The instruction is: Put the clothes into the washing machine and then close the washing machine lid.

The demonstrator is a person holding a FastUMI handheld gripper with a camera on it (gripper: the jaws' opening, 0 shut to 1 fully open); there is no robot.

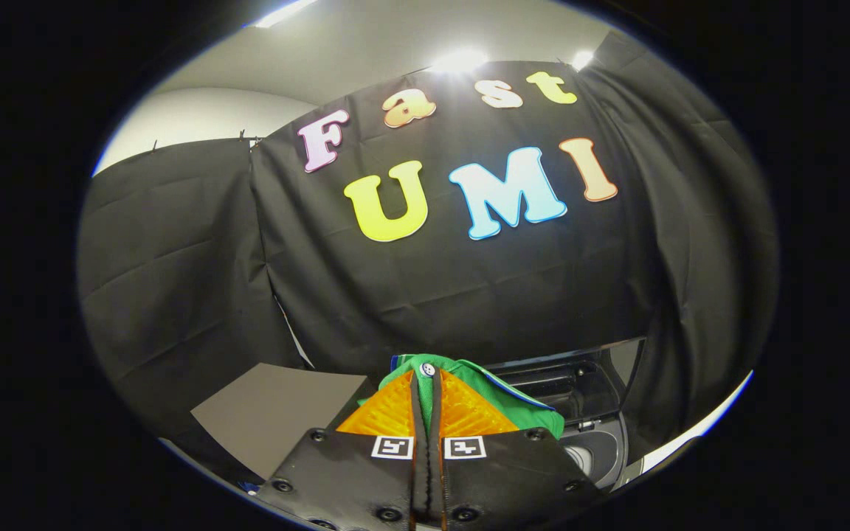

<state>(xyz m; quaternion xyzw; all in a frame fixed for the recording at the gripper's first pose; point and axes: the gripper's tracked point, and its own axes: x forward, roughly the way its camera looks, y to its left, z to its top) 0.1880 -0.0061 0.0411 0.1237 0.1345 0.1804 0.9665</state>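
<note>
Shirt (502,394), green, pinched between our gripper (426,402) fingers, which we hold clamped together on it, washer (595,413) just beyond, lid raised

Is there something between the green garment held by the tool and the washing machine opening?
Nothing visible blocks it. The tool is shut on the green garment, and the washing machine sits just beyond and to the right, its lid raised and the opening exposed.

Tool (426,394) raised, level — fingers (388,417) nearly together, pinching green garment (502,402).
</note>
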